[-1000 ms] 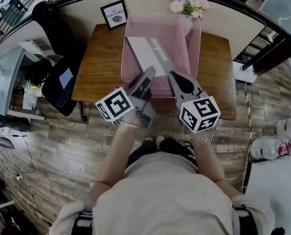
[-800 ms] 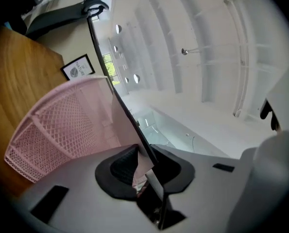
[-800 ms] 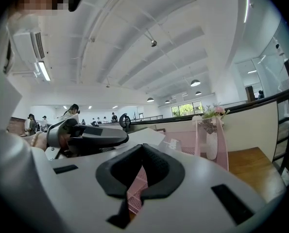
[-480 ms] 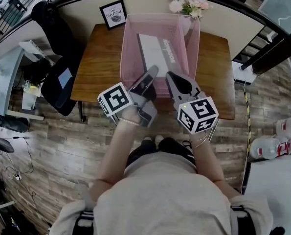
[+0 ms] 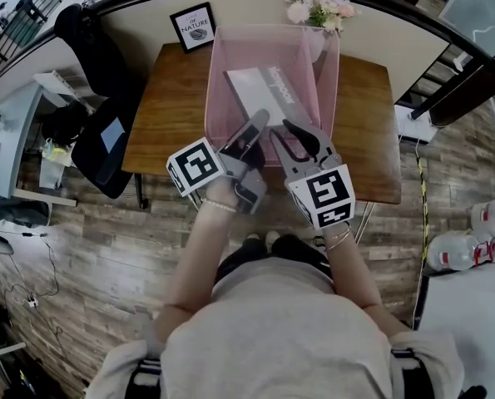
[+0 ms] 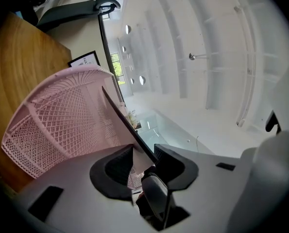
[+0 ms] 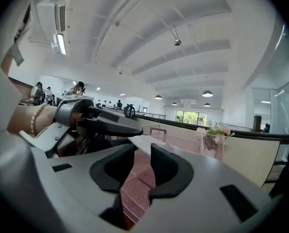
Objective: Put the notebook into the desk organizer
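Head view showed that over the last second the notebook point(image 5: 268, 94) had turned inside the pink mesh desk organizer point(image 5: 215, 81), from lying along its left side to resting at a slant across the middle, its near corner by the left gripper point(image 5: 255, 125). The right gripper point(image 5: 285, 131) had swung in from the right toward the organizer's front wall, and its jaws, pressed together half a second before, were opening wide. I judged that the notebook was already in and only the release was left. In the left gripper view the left gripper point(image 6: 143, 161) was opening too, its 2 jaws partly apart with the notebook's point(image 6: 119, 114) corner between them but no longer pinched. In the right gripper view the right gripper point(image 7: 143, 166) held nothing, with only organizer mesh point(image 7: 138, 186) behind the gap.
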The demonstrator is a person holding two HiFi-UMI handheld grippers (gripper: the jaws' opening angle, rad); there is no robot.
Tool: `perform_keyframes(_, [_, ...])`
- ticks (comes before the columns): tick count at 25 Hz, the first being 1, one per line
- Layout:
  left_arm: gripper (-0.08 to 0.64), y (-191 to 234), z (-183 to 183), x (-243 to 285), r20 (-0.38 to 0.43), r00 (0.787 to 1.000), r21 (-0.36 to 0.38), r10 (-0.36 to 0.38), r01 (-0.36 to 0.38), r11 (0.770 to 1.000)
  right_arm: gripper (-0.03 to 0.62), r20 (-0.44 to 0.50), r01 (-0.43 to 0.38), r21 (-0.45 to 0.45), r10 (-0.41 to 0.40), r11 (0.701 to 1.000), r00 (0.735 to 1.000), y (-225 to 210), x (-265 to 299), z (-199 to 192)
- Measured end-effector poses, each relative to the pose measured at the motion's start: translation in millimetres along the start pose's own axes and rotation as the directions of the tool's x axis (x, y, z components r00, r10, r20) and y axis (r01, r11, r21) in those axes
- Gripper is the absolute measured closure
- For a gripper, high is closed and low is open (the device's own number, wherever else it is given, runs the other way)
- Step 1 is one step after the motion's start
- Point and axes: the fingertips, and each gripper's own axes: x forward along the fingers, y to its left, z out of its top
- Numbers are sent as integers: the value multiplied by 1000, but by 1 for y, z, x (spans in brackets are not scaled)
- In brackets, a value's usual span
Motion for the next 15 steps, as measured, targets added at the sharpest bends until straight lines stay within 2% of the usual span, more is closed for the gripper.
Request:
perform_keyframes(8, [341, 1, -7, -6, -32, 999, 6, 13, -13, 1000, 468, -55, 36, -47, -39, 998, 998, -6, 9, -9])
perform_keyframes(11, [324, -8, -13, -7, -55, 998, -8, -16, 16, 1000, 468, -58, 43, -40, -45, 998, 997, -8, 10, -10])
perform_keyframes(15, [324, -7, -14, -15, -65, 998, -15, -8, 7, 1000, 468, -50, 35, -26, -36, 999, 998, -6, 10, -9])
